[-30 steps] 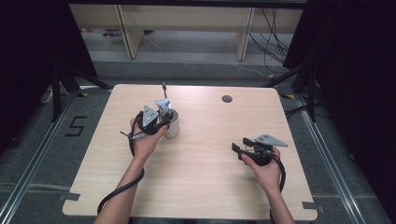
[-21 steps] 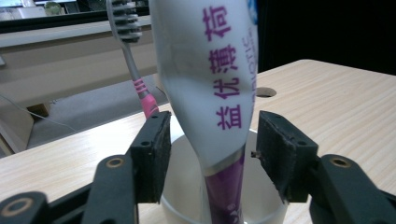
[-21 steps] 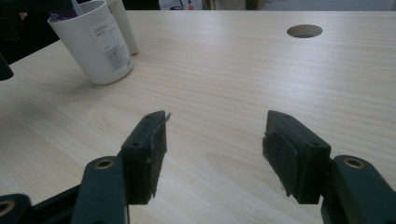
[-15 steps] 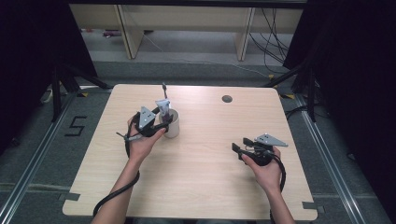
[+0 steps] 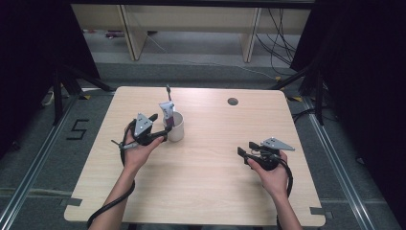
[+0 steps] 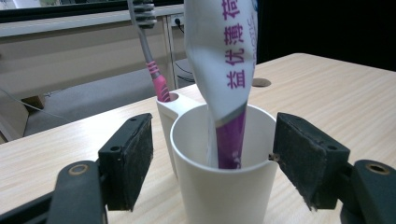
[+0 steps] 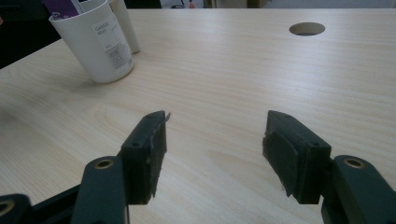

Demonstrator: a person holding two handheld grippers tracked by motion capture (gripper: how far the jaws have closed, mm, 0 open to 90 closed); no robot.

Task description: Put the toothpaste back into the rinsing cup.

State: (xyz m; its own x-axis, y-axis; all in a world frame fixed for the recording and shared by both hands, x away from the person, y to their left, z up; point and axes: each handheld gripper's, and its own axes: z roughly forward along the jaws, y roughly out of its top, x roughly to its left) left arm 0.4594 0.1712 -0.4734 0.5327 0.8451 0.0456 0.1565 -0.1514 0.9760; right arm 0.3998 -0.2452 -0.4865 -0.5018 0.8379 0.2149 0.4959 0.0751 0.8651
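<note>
The left gripper [image 6: 212,168] has just been opening its jaws; they now stand wide on either side of the white cup [image 6: 224,172], pads clear of its wall, so the cup looks released on the bench [image 5: 206,163], toothpaste tube [image 6: 224,70] and toothbrush [image 6: 154,70] standing in it; the left hand has drawn back slightly, gripper level; the right gripper [image 7: 212,154] rests open and empty, well apart.

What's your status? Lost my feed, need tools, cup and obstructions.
Left tool has just been opening, jaws either side of white cup, pads clear. Right tool open, nothing between. Toothpaste tube and toothbrush standing in cup. Nothing in the way.
</note>
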